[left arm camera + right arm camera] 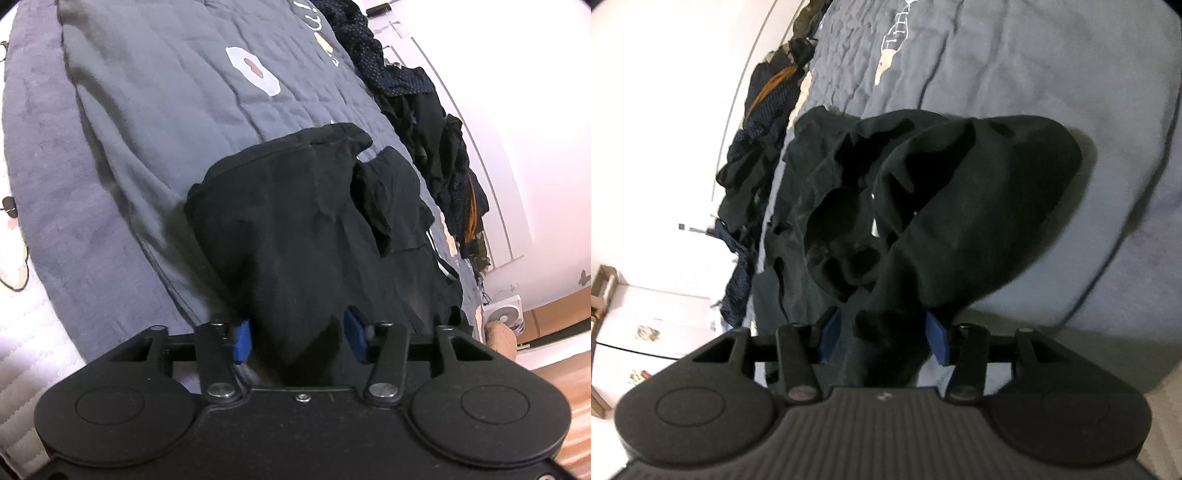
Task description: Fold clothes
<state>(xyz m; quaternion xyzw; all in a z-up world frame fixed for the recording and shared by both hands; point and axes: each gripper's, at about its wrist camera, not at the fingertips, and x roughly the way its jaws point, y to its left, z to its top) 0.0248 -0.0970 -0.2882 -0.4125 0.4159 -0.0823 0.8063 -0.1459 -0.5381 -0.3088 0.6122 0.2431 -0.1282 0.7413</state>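
black garment bunched between both grippers

left gripper (298,341) straddles the black garment (314,229) at lower centre, its grip unclear. right gripper (882,341) likewise, cloth between blue pads (938,341). garment lies mid-frame on the grey quilt (147,110); dark clothes pile (436,147) right.

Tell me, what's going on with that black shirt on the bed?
A person is folding clothes with a hand-held gripper in each hand. The left hand-held gripper and the right hand-held gripper each have black garment cloth between their blue pads. It is bunched on the grey quilt. More dark clothes lie alongside.
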